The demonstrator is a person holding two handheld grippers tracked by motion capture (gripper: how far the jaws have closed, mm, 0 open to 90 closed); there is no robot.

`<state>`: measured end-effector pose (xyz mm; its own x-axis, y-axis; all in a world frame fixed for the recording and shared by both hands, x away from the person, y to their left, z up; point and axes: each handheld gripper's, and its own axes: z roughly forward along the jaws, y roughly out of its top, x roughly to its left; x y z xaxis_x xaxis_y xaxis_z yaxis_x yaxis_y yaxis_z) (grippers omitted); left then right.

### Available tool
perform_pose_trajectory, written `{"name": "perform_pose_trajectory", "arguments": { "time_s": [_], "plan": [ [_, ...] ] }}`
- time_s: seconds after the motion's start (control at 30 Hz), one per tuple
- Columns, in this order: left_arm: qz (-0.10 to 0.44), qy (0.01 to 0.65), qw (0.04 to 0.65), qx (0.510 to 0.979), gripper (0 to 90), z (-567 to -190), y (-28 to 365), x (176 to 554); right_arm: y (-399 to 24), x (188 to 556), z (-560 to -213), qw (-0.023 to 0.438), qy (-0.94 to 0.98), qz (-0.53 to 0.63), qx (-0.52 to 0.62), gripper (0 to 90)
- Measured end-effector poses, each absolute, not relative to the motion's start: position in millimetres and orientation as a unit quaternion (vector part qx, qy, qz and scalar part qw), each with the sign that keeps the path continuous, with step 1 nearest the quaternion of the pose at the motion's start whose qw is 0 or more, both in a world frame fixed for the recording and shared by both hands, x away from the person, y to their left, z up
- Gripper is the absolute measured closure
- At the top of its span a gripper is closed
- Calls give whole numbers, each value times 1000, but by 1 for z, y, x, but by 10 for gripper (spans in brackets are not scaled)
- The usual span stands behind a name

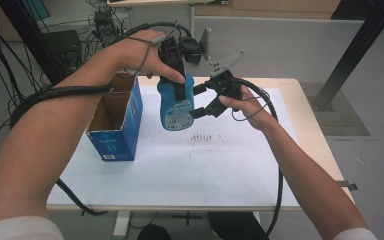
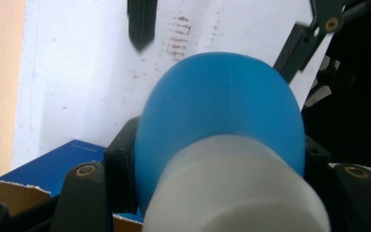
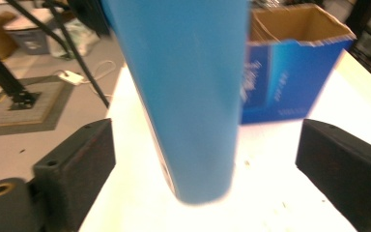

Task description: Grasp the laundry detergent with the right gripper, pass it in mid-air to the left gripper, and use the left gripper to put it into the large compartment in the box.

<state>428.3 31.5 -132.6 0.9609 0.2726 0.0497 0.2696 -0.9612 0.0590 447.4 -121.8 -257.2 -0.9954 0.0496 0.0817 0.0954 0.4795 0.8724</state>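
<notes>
Fingers of the left gripper (image 1: pixel 180 82) clamp the blue bottle (image 1: pixel 176 106); the right gripper (image 1: pixel 202 102) gapes.

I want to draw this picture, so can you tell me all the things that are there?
Bottle: one, blue with a white cap, held up over the table.
Box: one, blue cardboard, open at the top, on the table's left part.
Sheet: one, white, covering the table, with brown specks.
Table: one, light wood.
Left gripper: one, black, shut on the bottle.
Right gripper: one, black, open, its jaws either side of the bottle.
Hands: two, bare forearms.
</notes>
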Motion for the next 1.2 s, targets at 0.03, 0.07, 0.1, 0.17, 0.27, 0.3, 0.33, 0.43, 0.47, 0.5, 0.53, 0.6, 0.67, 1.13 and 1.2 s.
{"name": "perform_pose_trajectory", "arguments": {
  "time_s": [0.03,0.07,0.1,0.17,0.27,0.3,0.33,0.43,0.47,0.5,0.53,0.6,0.67,1.13,1.2],
  "plan": [
    [28,140,25,989,377,-132,32,429,-125,446,-257,9,-865,-500,-51,45],
    [27,143,26,989,377,-132,33,429,-130,445,-258,1,-871,-488,-56,47],
    [27,151,26,988,377,-132,35,430,-133,445,-258,1,-874,-482,-63,43],
    [27,154,24,987,377,-131,37,430,-135,446,-258,3,-875,-478,-71,31],
    [32,169,26,985,377,-127,40,430,-144,446,-257,2,-884,-460,-87,27],
    [35,172,25,984,376,-125,41,430,-147,446,-257,0,-885,-457,-94,27],
    [37,177,27,983,377,-123,42,430,-150,445,-256,-3,-884,-457,-99,27],
    [41,189,30,981,376,-117,45,429,-157,444,-256,-4,-885,-452,-109,27],
    [41,194,29,980,376,-115,46,429,-159,443,-256,-7,-887,-449,-111,27],
    [43,199,28,979,376,-113,47,428,-161,442,-256,-8,-888,-445,-114,27],
    [46,202,27,978,376,-111,47,427,-163,442,-256,-9,-889,-443,-114,27],
    [50,214,26,975,376,-107,49,427,-167,440,-255,-8,-890,-439,-120,27],
    [54,227,26,972,376,-101,52,426,-171,438,-254,-6,-894,-432,-123,28],
    [94,332,40,938,376,-50,75,425,-193,427,-246,-10,-898,-417,-140,31],
    [100,349,42,931,376,-44,78,425,-195,426,-245,-9,-898,-418,-141,31]
  ]
}}
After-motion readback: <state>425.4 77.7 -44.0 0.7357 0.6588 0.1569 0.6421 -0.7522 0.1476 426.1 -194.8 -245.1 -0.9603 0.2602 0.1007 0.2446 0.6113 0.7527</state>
